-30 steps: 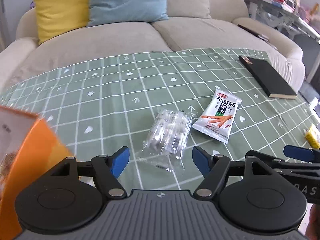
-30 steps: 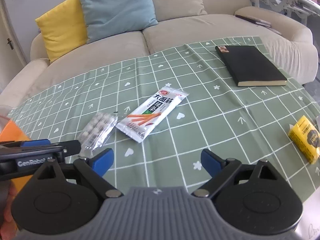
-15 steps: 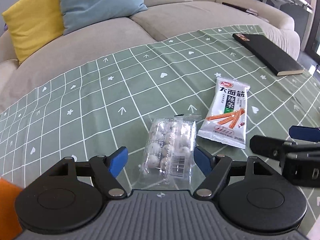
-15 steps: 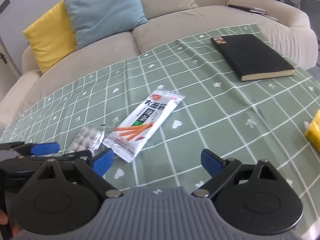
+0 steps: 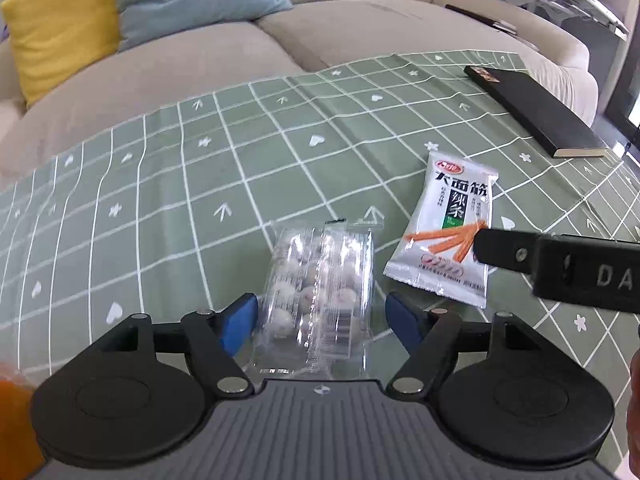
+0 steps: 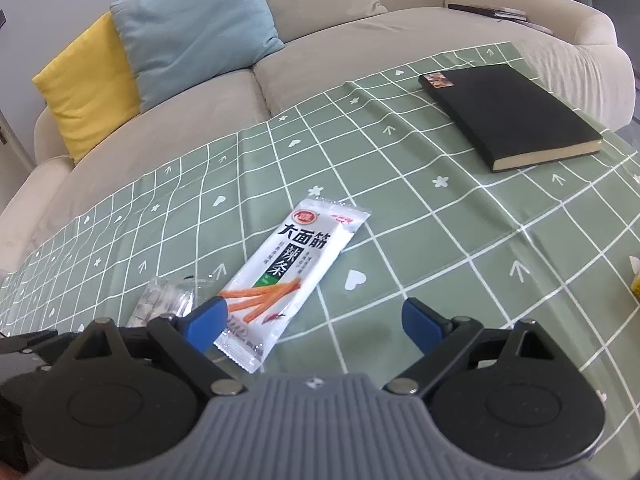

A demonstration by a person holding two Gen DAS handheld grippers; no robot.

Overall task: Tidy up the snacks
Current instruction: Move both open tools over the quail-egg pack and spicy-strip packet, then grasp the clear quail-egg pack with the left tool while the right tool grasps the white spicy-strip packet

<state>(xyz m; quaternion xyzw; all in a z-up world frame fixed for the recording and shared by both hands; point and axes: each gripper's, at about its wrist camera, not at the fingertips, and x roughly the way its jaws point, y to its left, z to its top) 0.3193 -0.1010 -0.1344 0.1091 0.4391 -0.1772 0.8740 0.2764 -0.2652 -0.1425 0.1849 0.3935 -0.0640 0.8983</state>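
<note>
The clear packet of round candies (image 5: 318, 294) lies flat on the green checked tablecloth (image 5: 168, 200), toward the near edge of the table, its length running away from the camera and its barcode end nearest. The left gripper (image 5: 318, 322) is spread wide with the packet's near half between its blue fingertips (image 5: 239, 320); the left tip sits just beside the wrapper's edge, the right tip stands a little apart, and neither visibly presses on it. Just to the right of the candies, tilted, lies the white spicy-strip packet (image 5: 450, 232), printed with orange sticks and Chinese lettering; the two wrappers are close, and whether they touch cannot be told. The right gripper (image 6: 316, 326) is likewise released, its fingers far apart, the left blue tip (image 6: 206, 322) resting over or just above the near corner of that white packet (image 6: 288, 276), the right tip above bare cloth. In the right wrist view the candy packet (image 6: 164, 300) shows only partly behind that finger. Toward the far right corner of the table a black book (image 6: 508, 114) lies flat. A yellow item (image 6: 635, 284) peeks in at the right edge, and something orange (image 5: 14, 416) sits at the near left. Behind the table stands a beige sofa (image 6: 340, 52) with a yellow cushion (image 6: 86, 84) and a blue cushion (image 6: 196, 26).
</note>
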